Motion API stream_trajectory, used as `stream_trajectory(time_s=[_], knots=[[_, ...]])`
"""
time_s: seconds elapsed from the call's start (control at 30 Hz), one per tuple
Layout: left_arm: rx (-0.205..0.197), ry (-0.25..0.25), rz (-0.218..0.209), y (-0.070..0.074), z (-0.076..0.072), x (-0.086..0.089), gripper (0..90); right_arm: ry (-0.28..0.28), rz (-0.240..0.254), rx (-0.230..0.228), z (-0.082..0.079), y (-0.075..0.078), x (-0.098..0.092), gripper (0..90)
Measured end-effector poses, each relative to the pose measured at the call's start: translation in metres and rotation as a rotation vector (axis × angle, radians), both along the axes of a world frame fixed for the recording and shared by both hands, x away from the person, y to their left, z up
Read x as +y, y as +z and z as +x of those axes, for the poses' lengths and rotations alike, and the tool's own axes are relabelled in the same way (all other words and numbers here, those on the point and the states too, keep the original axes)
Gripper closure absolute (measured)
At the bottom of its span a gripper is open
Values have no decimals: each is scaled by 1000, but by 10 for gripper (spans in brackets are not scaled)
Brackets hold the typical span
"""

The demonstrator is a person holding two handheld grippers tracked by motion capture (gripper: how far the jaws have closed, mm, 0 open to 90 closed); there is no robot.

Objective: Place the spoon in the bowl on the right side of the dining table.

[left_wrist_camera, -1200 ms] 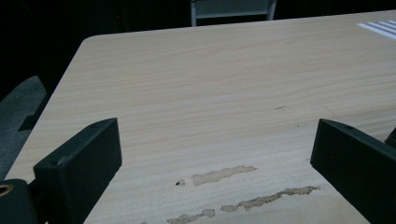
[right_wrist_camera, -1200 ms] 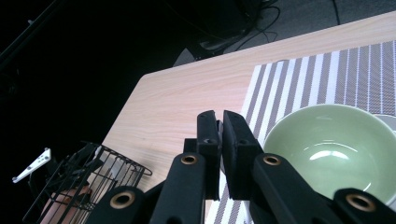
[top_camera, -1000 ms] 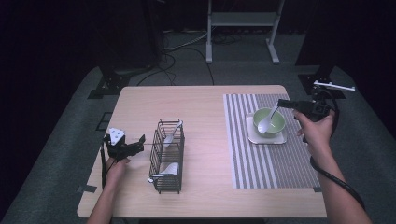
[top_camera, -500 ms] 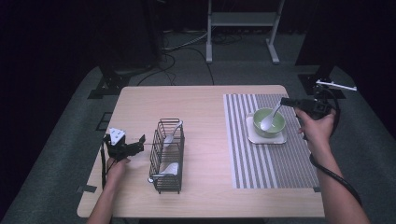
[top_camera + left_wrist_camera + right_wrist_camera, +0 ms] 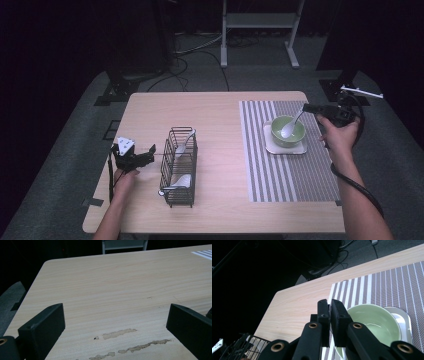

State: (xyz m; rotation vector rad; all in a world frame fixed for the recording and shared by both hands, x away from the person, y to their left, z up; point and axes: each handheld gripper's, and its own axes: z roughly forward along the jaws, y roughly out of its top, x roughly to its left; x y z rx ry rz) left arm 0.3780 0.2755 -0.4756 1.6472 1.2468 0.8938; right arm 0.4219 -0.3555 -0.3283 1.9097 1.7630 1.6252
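A white spoon (image 5: 294, 124) leans into a green bowl (image 5: 298, 136), its scoop down inside the bowl. My right gripper (image 5: 306, 107) is shut on the top of the spoon's handle, just right of the bowl. In the right gripper view the jaws of that gripper (image 5: 329, 305) are pressed together above the bowl (image 5: 374, 320), and the spoon is hidden behind them. My left gripper (image 5: 146, 155) rests low at the table's left, open, just left of a black wire rack (image 5: 178, 167). Between the wide-apart jaws of the left gripper (image 5: 115, 322) there is bare wood.
The bowl sits on a white square plate (image 5: 286, 149) on a grey striped placemat (image 5: 295, 175). The wire rack holds two more white spoons (image 5: 184, 143). The wooden table (image 5: 215, 115) has scuffed patches (image 5: 120, 333) near the left gripper. Dark floor and cables lie beyond.
My right gripper has shifted slightly to the right with the spoon handle, the scoop staying in the bowl. The left gripper has not moved.
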Motion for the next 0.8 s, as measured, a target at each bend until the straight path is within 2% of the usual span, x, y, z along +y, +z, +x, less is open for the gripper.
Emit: stream_trajectory(time_s=[0.8], knots=[[1, 0, -2, 0, 0, 0, 10, -55, 27, 37, 11, -30, -10, 856]])
